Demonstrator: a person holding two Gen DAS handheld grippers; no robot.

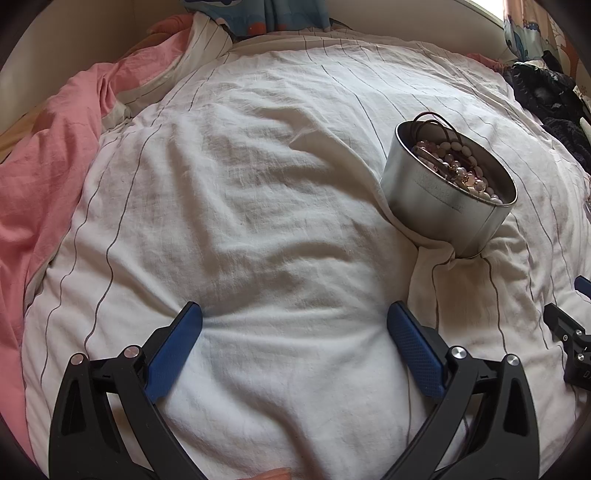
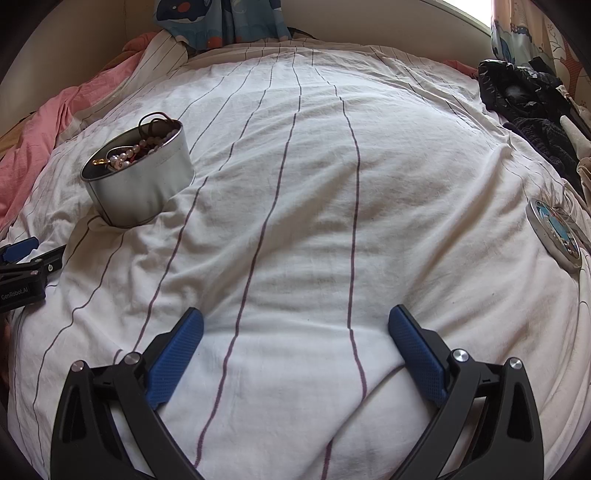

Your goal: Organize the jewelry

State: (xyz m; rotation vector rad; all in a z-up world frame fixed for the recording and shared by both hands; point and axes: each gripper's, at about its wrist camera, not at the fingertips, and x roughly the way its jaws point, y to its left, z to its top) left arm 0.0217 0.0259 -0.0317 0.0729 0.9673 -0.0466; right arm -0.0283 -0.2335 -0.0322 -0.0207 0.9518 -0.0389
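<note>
A round silver tin [image 1: 439, 206] stands open on the striped white bedcover, tilted a little, filled with bead and pearl jewelry [image 1: 458, 166] and dark cords. It also shows in the right wrist view [image 2: 144, 184] at the upper left, with the jewelry [image 2: 136, 151] inside. The tin's lid [image 2: 556, 234], with a blue picture, lies flat at the right edge. My left gripper [image 1: 293, 314] is open and empty, low over the cover, left of the tin. My right gripper [image 2: 295, 319] is open and empty over the cover's middle, right of the tin.
A pink blanket [image 1: 55, 155] is bunched along the left side. Dark clothes [image 2: 524, 99] are piled at the far right. Patterned curtains [image 2: 221, 22] hang behind the bed. The left gripper's body [image 2: 26, 273] shows at the right wrist view's left edge.
</note>
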